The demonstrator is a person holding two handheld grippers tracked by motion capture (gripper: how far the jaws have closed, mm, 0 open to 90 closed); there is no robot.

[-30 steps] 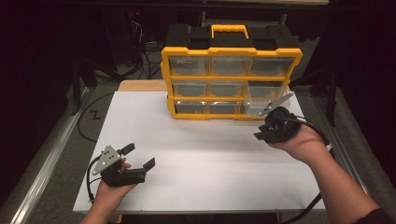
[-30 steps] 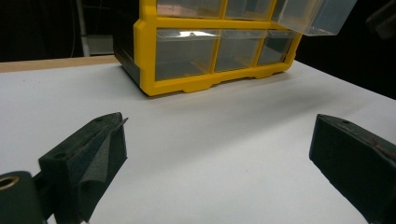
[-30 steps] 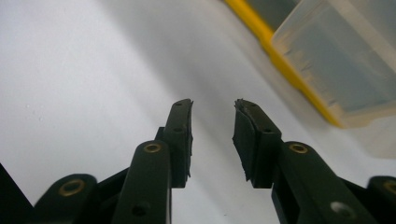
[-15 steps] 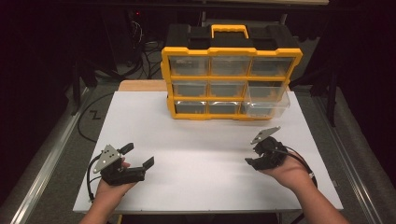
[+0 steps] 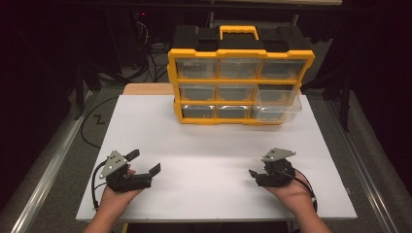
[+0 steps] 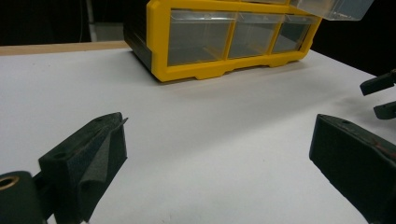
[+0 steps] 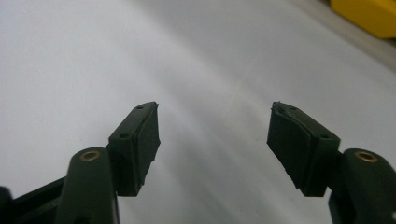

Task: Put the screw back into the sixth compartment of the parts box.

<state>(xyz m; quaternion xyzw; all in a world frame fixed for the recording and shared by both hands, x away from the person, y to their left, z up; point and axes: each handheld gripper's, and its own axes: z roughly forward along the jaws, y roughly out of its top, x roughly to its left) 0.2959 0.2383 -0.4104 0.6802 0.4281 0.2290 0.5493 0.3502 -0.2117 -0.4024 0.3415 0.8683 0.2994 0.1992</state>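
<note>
Near table (image 5: 214, 145) front edge | right gripper (image 5: 260, 175) back from pulled-out drawer (image 5: 278, 104), jaws just spread, empty | left gripper (image 5: 145, 165) gaping, idle | drawer step likely done

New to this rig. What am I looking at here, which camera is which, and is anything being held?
There is no robot arm: a person holds a pair of black hand-held tongs in each hand. The high view looks down on the white table from above the person's side, with the left tongs at the left and the right tongs at the right. The other two pictures come from cameras riding on each pair of tongs, looking along their own black jaws.

At the table's far edge stands a yellow and black plastic organiser with clear drawers. Its clear drawer at the middle right is pulled out.

Nothing is held. Both pairs of tongs are open over bare tabletop; the right one's jaws have just been opening, with nothing between them.
</note>
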